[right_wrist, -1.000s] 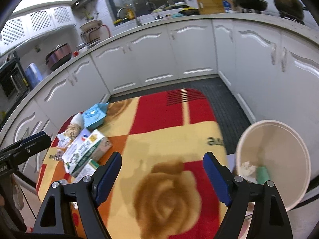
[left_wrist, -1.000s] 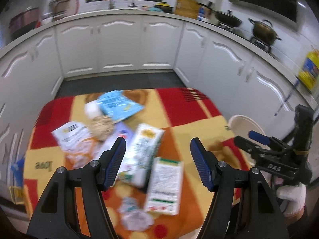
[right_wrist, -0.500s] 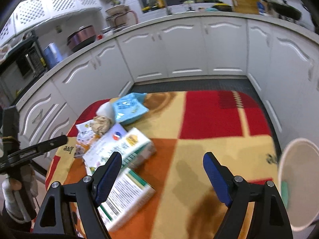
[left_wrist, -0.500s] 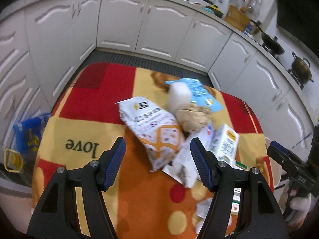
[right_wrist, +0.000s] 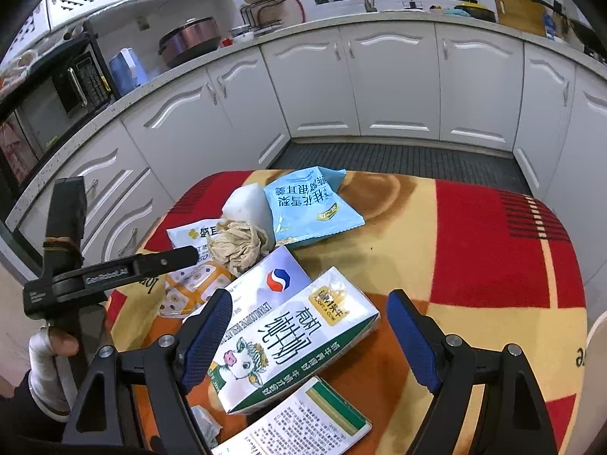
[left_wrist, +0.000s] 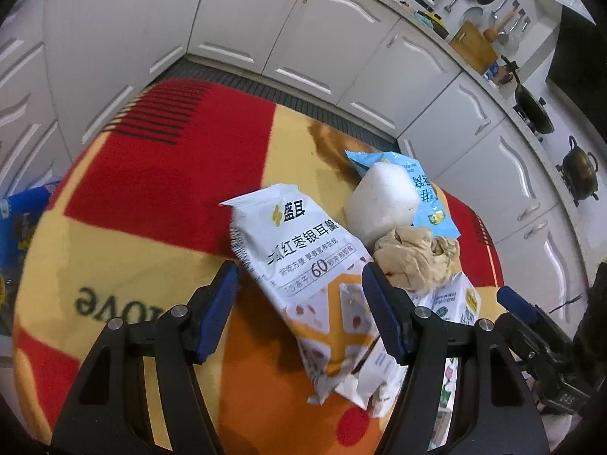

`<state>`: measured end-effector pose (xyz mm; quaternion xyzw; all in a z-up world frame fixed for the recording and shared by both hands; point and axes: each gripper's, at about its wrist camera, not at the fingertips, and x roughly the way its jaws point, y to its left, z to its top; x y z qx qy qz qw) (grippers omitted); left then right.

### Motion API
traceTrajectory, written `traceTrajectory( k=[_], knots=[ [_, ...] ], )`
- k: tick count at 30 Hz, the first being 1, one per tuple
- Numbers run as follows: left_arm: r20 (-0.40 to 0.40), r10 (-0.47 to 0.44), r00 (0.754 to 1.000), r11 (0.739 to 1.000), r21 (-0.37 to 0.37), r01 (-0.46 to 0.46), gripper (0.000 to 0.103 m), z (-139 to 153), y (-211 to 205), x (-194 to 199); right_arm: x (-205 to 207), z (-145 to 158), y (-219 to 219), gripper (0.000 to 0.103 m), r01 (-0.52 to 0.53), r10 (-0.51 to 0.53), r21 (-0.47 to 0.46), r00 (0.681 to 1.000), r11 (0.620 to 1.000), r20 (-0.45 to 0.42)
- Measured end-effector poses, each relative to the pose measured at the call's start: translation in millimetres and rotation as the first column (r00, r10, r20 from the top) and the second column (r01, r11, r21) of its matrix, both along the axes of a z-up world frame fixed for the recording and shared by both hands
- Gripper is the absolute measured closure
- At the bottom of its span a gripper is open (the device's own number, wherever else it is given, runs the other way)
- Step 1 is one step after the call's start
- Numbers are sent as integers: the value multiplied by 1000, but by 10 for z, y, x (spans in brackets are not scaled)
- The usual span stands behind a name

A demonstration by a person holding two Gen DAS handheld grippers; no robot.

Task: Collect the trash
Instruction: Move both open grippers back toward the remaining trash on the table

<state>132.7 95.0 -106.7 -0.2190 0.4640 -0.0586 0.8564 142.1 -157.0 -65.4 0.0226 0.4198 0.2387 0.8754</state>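
While both tools sit over the red-and-yellow blanket [left_wrist: 159,174], nothing is gripped. Left gripper [left_wrist: 299,311]: fingers spread wide, hold nothing, with the white-and-orange snack pouch [left_wrist: 303,265] lying between the blue pads [left_wrist: 222,303]; whether they touch it I cannot tell. From that pouch, a white foam block [left_wrist: 383,204] at 1 o'clock, touching a crumpled brown paper wad [left_wrist: 417,261] at 3 o'clock. A light blue pouch [left_wrist: 428,189] lies behind the block, partly under it. Far right edge of left view, 4 o'clock: the other tool's blue tip.

Right gripper [right_wrist: 311,337]: fingers wide apart, empty, framing a green-and-white milk carton [right_wrist: 299,349] lying flat. From the carton: white box with red-blue logo [right_wrist: 265,284] at 11 o'clock, partly under it; paper wad [right_wrist: 241,244] further at 11; blue pouch [right_wrist: 307,204] at 12 o'clock; green-striped printed box [right_wrist: 303,424] at 6 o'clock, just beside the carton. The person's hand [right_wrist: 57,345], holding the left tool, shows at 9 o'clock. Rim of a cream bin [right_wrist: 595,337] at 3 o'clock, off the blanket's edge.
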Motion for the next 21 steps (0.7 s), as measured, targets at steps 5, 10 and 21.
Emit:
traceTrajectory(
  k=[5,10,21],
  knots=[
    [0,-11,1000,1000,9,11,37,-14,-33,100,56,36,-28,21,7,-7,2,1000,1000,2],
    [-8,-17,1000,1000,11,17,37,-60,-67,151,95,68,26,21,0,0,7,1000,1000,7],
    [5,-28,1000,1000,1,28,47,-101,-48,176,143,43,192,21,-26,26,-8,1000,1000,6]
  ],
)
